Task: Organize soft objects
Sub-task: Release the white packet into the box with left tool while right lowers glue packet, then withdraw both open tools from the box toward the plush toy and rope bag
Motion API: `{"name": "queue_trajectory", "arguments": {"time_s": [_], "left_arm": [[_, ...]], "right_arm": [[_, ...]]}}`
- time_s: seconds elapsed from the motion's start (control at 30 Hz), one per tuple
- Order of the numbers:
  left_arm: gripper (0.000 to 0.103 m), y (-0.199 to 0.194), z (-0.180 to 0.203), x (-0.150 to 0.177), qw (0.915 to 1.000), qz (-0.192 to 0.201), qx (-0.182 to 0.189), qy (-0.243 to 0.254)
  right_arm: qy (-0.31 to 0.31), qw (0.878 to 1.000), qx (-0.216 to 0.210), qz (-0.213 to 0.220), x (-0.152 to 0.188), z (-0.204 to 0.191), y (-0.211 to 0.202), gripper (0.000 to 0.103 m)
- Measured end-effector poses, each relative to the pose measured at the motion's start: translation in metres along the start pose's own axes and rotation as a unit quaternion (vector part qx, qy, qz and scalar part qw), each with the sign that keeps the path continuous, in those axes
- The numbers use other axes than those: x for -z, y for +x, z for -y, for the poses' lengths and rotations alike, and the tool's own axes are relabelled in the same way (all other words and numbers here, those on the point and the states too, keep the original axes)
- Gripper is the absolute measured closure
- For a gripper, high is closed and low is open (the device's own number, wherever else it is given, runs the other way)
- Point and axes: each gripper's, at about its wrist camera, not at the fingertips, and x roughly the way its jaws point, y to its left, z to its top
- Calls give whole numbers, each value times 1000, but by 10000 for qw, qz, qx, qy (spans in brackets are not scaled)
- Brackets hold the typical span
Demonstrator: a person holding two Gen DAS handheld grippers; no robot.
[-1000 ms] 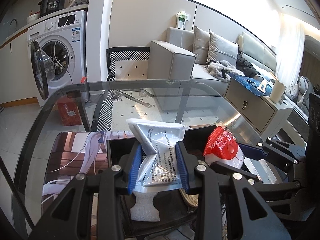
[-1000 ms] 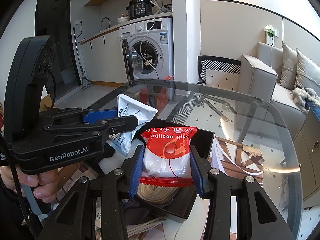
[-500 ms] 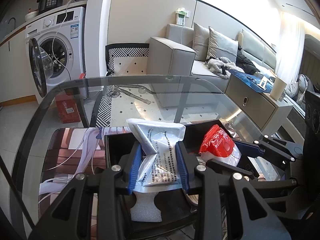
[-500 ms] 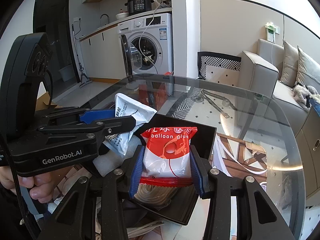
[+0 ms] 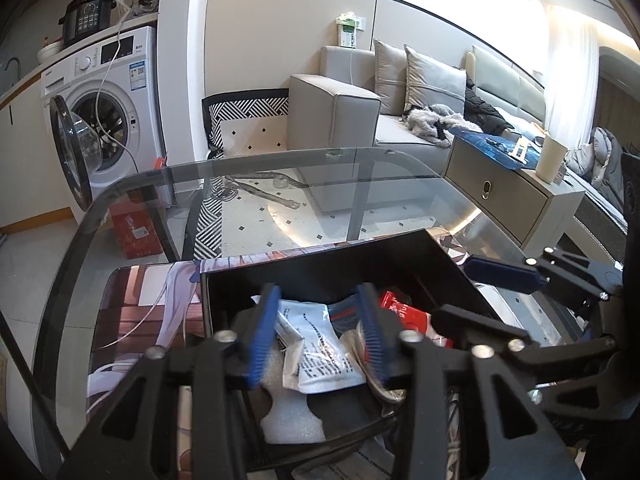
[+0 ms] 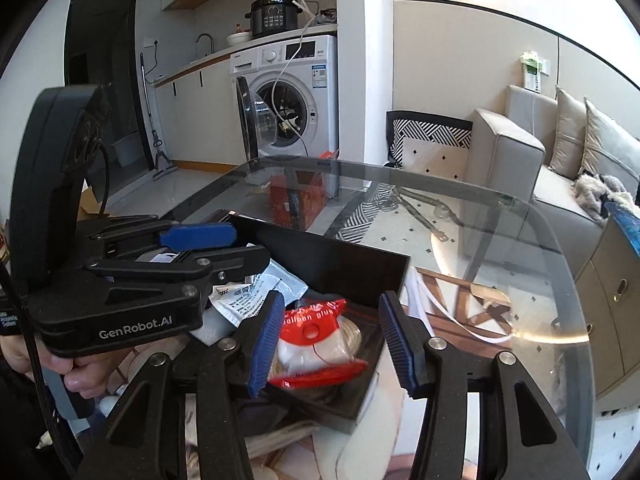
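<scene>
Glass table (image 6: 500, 240): "GenRobot.AI" left gripper (image 5: 318, 332), right gripper (image 6: 334, 336) just opened, "balloon glue" packet (image 6: 316, 340) released.

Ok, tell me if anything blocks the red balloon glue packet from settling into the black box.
Nothing visible does. The red balloon glue packet already lies in the black box on a coil of string, loose between the open jaws of the right hand-held gripper, which have just been opening.
</scene>
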Motion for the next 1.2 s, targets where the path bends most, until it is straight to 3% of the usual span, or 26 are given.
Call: {"name": "queue_trajectory", "arguments": {"time_s": [0.17, 0.23, 0.37, 0.73, 1.2], "left_arm": [[41, -14, 0, 2, 9999, 83, 58, 5], [24, -21, -1, 3, 9999, 119, 89, -7], [0, -37, -3, 7, 9995, 277, 133, -42], [0, -66, -4, 24, 9994, 336, 104, 21], [0, -88, -13, 52, 9994, 345, -59, -66]], "right_arm": [[206, 9996, 55, 181, 9, 7, -27, 19], [299, 9992, 124, 254, 15, 9, -38, 10], [409, 9985, 165, 321, 24, 12, -55, 2], [685, 9969, 179, 355, 45, 12, -84, 1], [545, 9985, 42, 55, 74, -14, -90, 1]]}}
